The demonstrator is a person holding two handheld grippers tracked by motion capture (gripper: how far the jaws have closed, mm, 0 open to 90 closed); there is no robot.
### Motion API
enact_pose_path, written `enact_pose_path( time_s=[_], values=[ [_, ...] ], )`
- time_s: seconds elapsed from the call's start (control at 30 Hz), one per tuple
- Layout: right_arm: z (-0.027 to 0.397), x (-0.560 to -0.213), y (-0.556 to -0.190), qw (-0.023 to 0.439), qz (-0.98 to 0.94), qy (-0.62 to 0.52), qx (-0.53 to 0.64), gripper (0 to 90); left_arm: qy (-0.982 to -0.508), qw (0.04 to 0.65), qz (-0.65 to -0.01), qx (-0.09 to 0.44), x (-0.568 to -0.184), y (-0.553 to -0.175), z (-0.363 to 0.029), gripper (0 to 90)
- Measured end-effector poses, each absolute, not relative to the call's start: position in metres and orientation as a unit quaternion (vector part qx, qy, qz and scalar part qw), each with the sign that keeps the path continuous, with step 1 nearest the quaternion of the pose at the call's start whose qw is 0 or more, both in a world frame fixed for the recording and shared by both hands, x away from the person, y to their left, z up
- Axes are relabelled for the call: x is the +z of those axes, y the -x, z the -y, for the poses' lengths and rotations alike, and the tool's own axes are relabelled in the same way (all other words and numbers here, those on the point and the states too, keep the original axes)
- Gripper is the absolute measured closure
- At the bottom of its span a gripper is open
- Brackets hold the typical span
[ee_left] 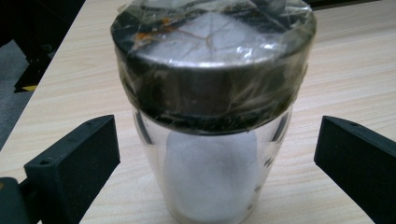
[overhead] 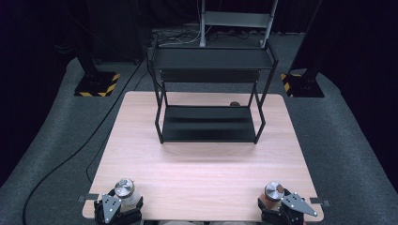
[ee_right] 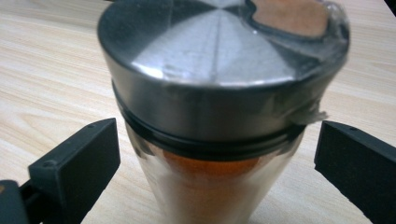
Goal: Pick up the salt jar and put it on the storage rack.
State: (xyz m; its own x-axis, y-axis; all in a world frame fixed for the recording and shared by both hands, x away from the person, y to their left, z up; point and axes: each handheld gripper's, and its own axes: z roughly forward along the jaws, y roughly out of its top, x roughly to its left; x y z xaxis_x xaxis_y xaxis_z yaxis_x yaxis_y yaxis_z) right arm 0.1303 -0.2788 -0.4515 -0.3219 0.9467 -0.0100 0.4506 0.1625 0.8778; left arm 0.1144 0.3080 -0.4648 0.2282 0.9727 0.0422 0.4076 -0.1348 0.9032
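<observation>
Bracketing two spice jars at the near table edge, jaws wide, grasp not yet made.

At the near left corner, the left gripper (overhead: 117,206) stands fully open around the white-powder jar (ee_left: 212,154); both pads clear the glass, so nothing is held. At the near right corner, the right gripper (overhead: 277,204) is equally wide around the orange-powder jar (ee_right: 215,186), also untouched. Both jars stand upright on the table (overhead: 202,164), each with a film-wrapped metal lid. Judged step: pre-grasp alignment. The next move calls for closing each pair of jaws squarely on the glass below the lid, then lifting vertically. Farther off, at table centre, the black two-tier rack (overhead: 209,124) stands empty, the probable destination.
</observation>
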Motion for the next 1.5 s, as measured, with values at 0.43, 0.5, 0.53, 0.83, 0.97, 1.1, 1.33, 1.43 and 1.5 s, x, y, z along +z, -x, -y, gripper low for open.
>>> enact_pose_path(
  time_s=[0.43, 0.5, 0.53, 0.83, 0.97, 1.1, 1.33, 1.43, 1.5],
  values=[
    [0.278, -0.451, -0.131, 0.302, -0.702, -0.496, 0.411, 0.0, -0.658, 0.416, -0.524, 0.346, -0.466, -0.124, -0.309, 0.0],
    [0.278, -0.451, -0.130, 0.303, -0.702, -0.496, 0.411, 0.0, -0.658, 0.419, -0.523, 0.344, -0.467, -0.124, -0.311, 1.5],
    [0.279, -0.451, -0.130, 0.302, -0.702, -0.496, 0.412, 0.0, -0.658, 0.418, -0.524, 0.344, -0.468, -0.124, -0.310, 7.4],
    [0.277, -0.449, -0.131, 0.303, -0.702, -0.498, 0.408, 0.0, -0.646, 0.437, -0.519, 0.350, -0.478, -0.118, -0.313, 30.1],
    [0.277, -0.449, -0.131, 0.301, -0.703, -0.499, 0.409, 0.0, -0.647, 0.438, -0.516, 0.350, -0.479, -0.118, -0.314, 30.4],
    [0.277, -0.449, -0.131, 0.300, -0.704, -0.497, 0.410, 0.0, -0.649, 0.439, -0.515, 0.348, -0.478, -0.119, -0.315, 30.5],
    [0.277, -0.448, -0.131, 0.301, -0.703, -0.498, 0.408, 0.0, -0.659, 0.432, -0.514, 0.338, -0.469, -0.126, -0.316, 30.7],
    [0.277, -0.447, -0.131, 0.302, -0.704, -0.497, 0.408, 0.0, -0.663, 0.432, -0.511, 0.336, -0.464, -0.128, -0.316, 30.6],
    [0.277, -0.447, -0.131, 0.301, -0.704, -0.497, 0.407, 0.0, -0.664, 0.432, -0.510, 0.335, -0.462, -0.129, -0.316, 30.7]
  ],
)
